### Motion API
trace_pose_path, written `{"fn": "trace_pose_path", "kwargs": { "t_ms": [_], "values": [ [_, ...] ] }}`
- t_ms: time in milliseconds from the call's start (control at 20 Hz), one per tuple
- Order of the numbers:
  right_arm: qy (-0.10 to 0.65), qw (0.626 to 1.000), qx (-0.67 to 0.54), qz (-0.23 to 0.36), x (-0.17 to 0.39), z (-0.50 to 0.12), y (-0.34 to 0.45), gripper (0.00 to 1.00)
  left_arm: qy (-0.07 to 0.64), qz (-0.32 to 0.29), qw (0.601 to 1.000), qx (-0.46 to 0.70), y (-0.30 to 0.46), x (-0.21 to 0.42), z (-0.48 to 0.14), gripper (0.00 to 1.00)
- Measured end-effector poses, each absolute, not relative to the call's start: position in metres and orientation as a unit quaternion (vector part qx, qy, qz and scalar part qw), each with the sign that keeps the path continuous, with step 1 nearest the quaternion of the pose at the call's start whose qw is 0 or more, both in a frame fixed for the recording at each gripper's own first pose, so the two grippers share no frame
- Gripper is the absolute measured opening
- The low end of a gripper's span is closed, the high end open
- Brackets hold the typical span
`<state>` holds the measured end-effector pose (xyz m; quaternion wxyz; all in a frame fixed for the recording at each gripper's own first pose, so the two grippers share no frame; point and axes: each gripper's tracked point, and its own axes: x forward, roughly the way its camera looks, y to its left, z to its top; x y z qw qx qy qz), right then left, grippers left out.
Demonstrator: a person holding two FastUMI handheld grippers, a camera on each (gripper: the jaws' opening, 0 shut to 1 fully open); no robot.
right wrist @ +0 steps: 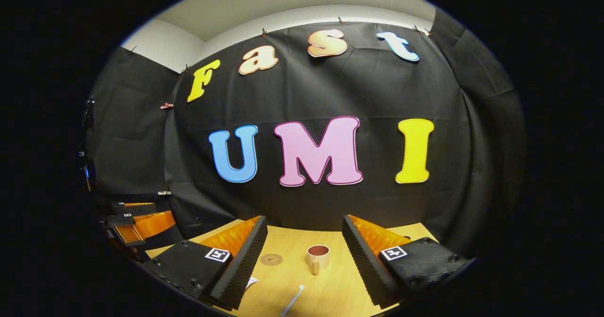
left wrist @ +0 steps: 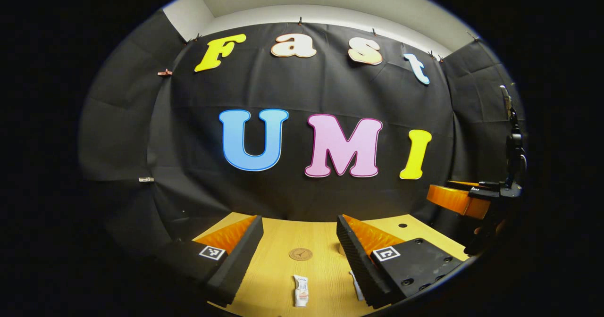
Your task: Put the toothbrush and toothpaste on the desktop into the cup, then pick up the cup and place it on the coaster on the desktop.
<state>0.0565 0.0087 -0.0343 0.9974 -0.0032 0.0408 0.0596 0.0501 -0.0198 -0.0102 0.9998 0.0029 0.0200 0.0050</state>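
Both tools up off the counter (left wrist: 283, 279), nothing grasped yet — looks like the start pose, everything laid out in reach

Left tool (left wrist: 297, 251): released, fingers spread wide, empty. Toothpaste (left wrist: 300, 290) lies flat on the counter straight ahead between my fingers, long axis running away from me towards the coaster (left wrist: 300, 254); can't tell which end is the cap. Coaster sits bare beyond it, kept free for the cup at the end, I'd judge

Right tool (right wrist: 304, 255): also released, wide, empty. In its view the coaster (right wrist: 271, 259) is left of the cup (right wrist: 318, 257). Cup upright, mouth up, handle facing me — ready to take things dropped in from above. Toothbrush (right wrist: 293, 300) lies flat nearer to me, long axis diagonal, white end towards the cup, other end running off lower left

My read: right tool takes the toothbrush first, needs tipping upright to enter the cup
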Motion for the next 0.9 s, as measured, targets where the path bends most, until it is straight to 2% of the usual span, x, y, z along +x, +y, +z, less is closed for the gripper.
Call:
{"fn": "trace_pose_path", "kwargs": {
  "t_ms": [400, 650, 900],
  "values": [
    [0.057, 0.994, -0.002, 0.095, 0.07, -0.051, 0.037, 0.98, 0.047, 0.008, 0.999, 0.006, -0.009, 0.057, -0.029, 0.98],
    [0.084, 0.994, -0.005, 0.068, 0.082, -0.074, 0.013, 0.99, 0.09, -0.006, 0.996, 0.001, -0.013, 0.074, -0.061, 0.98],
    [0.097, 0.993, -0.008, 0.062, 0.092, -0.092, -0.008, 0.98, 0.157, -0.004, 0.988, -0.006, -0.015, 0.099, -0.124, 0.98]
  ]
}}
